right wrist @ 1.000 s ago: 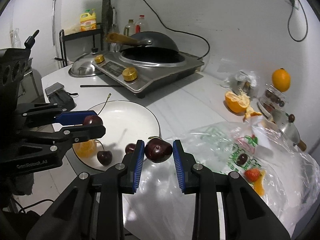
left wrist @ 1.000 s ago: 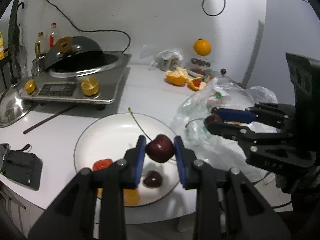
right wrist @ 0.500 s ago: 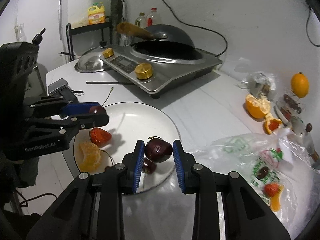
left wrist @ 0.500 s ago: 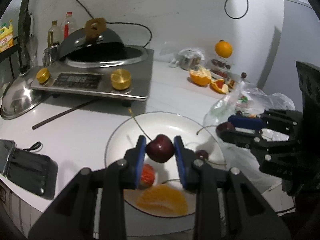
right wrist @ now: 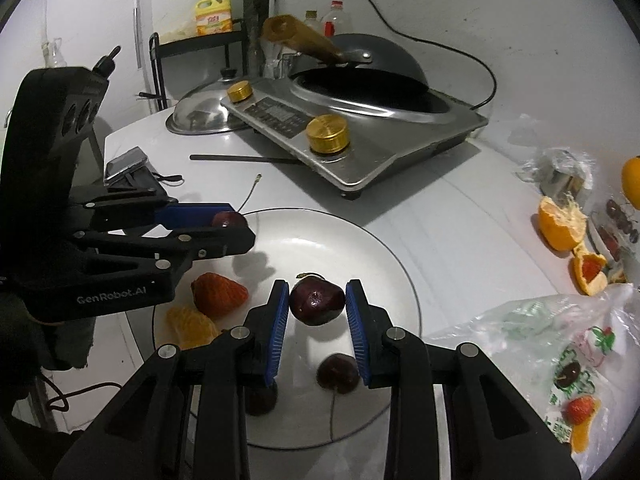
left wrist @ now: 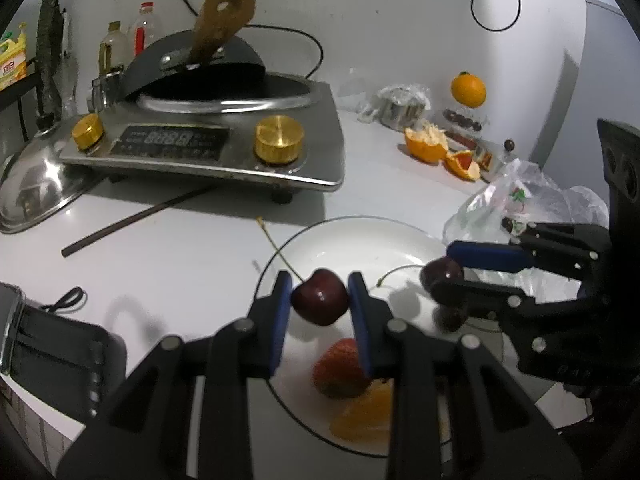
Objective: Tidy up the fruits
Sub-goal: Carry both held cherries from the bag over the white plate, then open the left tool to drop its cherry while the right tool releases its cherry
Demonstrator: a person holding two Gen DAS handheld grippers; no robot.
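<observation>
A white plate [left wrist: 352, 236] [right wrist: 332, 236] lies on the table and holds a strawberry [right wrist: 218, 289], an orange segment [right wrist: 188, 326] and two dark cherries [right wrist: 337, 372]. My left gripper [left wrist: 319, 296] is shut on a dark cherry [left wrist: 319, 297] with a long stem, just above the plate's left part. My right gripper [right wrist: 317, 302] is shut on another dark cherry [right wrist: 317, 300] above the plate's middle. Each gripper also shows in the other's view, the right gripper [left wrist: 442, 276] and the left gripper [right wrist: 230, 226].
An induction cooker [left wrist: 208, 140] with a wok stands behind the plate. A chopstick [left wrist: 136, 220] and a steel lid [left wrist: 36, 188] lie at the left. A plastic fruit bag [right wrist: 560, 344] lies right of the plate, with orange peels [left wrist: 428, 144] and an orange [left wrist: 468, 90] behind. A phone and pouch [left wrist: 48, 352] lie near left.
Both grippers have moved left, away from the bag and further over the plate, each still holding its cherry. The right gripper now hangs above the plate's middle.
</observation>
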